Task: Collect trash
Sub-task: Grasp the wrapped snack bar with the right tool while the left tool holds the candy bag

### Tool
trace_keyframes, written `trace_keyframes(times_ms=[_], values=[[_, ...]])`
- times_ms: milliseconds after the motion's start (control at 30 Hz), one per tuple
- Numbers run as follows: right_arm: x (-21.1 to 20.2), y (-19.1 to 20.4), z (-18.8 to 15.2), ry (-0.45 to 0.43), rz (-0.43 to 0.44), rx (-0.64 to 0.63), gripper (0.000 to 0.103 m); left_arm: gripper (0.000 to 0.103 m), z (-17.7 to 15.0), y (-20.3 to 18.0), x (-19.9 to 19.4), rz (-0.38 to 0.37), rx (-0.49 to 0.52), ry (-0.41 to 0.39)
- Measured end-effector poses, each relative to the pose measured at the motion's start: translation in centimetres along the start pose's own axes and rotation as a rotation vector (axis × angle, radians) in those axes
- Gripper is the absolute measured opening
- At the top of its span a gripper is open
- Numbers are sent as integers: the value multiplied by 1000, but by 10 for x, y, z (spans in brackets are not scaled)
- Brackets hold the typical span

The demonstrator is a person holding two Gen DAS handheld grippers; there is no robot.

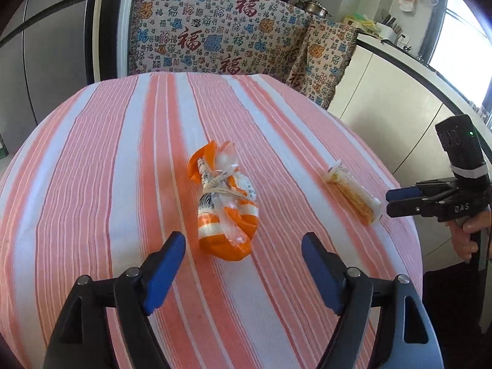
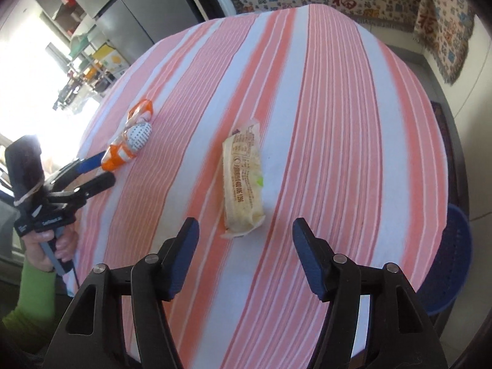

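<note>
A knotted orange and clear plastic bag (image 1: 226, 209) lies on the striped tablecloth (image 1: 107, 153). My left gripper (image 1: 243, 237) hovers open just in front of it; the bag's near end shows between the blue fingertips, untouched. A pale yellow snack wrapper (image 2: 243, 181) lies further right, also seen in the left wrist view (image 1: 353, 196). My right gripper (image 2: 246, 223) stands open over the wrapper's near end, its pads apart from it. Each gripper shows in the other view: the right gripper (image 1: 390, 201) at the wrapper's end, the left gripper (image 2: 106, 169) by the orange bag (image 2: 123, 150).
A blue perforated basket (image 2: 452, 261) stands low beside the table's right edge. Behind the table is furniture draped in a patterned cloth (image 1: 221, 30), with pots on top. A grey refrigerator (image 1: 46, 61) is at the left, white cabinets (image 1: 384, 98) at the right.
</note>
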State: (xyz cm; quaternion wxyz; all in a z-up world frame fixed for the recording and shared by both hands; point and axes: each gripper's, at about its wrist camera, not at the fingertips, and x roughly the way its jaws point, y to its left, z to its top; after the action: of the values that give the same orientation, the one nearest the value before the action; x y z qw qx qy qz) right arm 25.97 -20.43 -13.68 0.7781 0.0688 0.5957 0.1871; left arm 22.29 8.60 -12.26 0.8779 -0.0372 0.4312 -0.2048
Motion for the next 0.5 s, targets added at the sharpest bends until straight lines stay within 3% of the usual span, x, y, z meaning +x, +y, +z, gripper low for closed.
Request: trace_keyframes(times_ms=[100,300,367,400,433,500], values=[[4,6,13,8,9,-6,65,80,14,-11,7,37,26,15],[28,27,38,31,-58,-55,65,79,33,-15,44,153,39,111],[37,32,40,42,-86,-78,60,75,35,-12,46,159,36,110],[40,32,40,46,-92,-81,42,69,36,-11,45,157,35,104],[41,33,39,44,-92,-89,18,49,37,-11,44,155,35,105],[31,36,34,9,-89,-105,11,44,37,-10,42,154,32,105]])
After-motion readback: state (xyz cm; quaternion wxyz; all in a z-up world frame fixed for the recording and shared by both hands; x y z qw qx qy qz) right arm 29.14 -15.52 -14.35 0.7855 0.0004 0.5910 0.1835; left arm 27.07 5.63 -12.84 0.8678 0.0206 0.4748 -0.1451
